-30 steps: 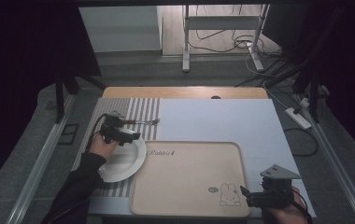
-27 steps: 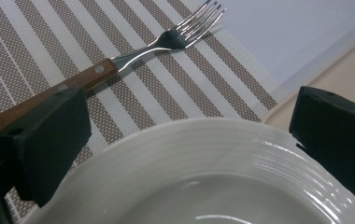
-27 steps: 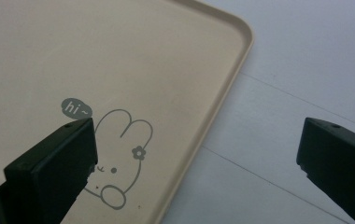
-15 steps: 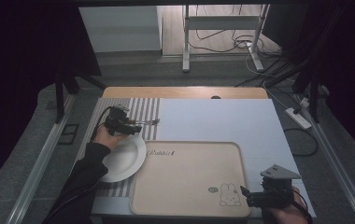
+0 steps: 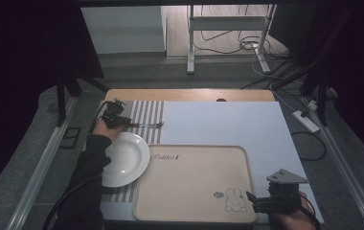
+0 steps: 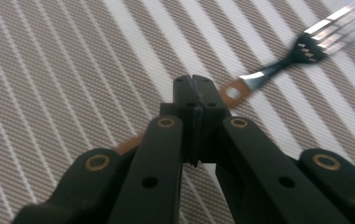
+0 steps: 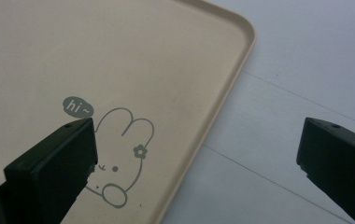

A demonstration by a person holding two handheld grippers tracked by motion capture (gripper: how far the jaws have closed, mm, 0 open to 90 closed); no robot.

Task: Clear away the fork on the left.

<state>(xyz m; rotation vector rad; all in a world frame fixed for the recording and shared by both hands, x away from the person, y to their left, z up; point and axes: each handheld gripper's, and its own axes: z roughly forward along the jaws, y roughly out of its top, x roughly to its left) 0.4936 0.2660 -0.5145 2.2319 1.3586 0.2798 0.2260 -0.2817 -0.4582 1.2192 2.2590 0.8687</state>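
Tray (image 5: 194, 191) and plate (image 5: 122, 160) sit bare — left gripper (image 6: 195, 88) clamps the fork (image 6: 278, 70); right gripper (image 7: 196, 154) gapes wide.

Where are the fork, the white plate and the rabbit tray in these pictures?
fork (image 6: 309, 48): left gripper view, on the base of its tines.
white plate (image 5: 125, 158): high view, on the middle of its bowl.
rabbit tray (image 7: 234, 88): right gripper view, on its raised right rim.
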